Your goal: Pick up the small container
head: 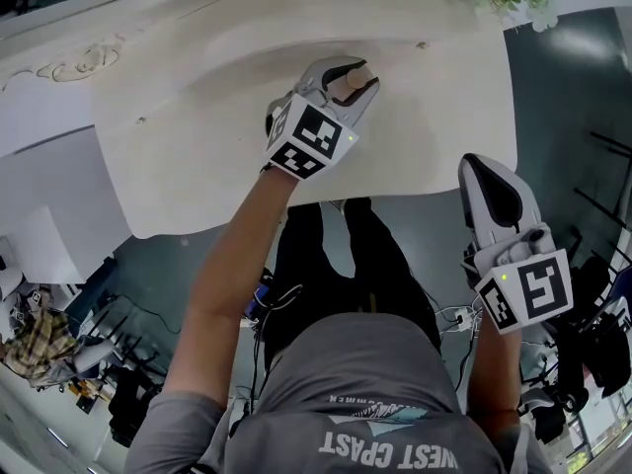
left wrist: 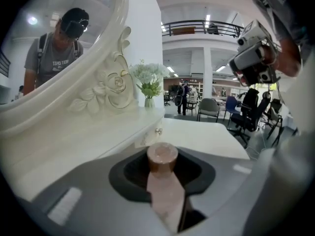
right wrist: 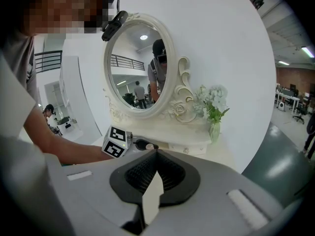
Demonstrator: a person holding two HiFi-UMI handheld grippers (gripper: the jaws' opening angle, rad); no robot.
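On the white table (head: 188, 136) the left tongs (head: 346, 75) are clamped on the pinkish small container (head: 355, 86), apparently upright between their jaws, while the right tongs (head: 478, 173), jaws together and empty, hang well apart, off the table's edge.

A white surface (head: 197, 117) with a curved front edge stretches ahead of you. At its back stands an oval mirror (right wrist: 138, 68) in a cream frame carved with a rose (left wrist: 118, 82). Beside the frame, a glass vase (right wrist: 214, 131) holds white flowers (right wrist: 212, 102). A small drawer knob (left wrist: 158, 131) shows below them. Office chairs (left wrist: 210, 109) stand well beyond.
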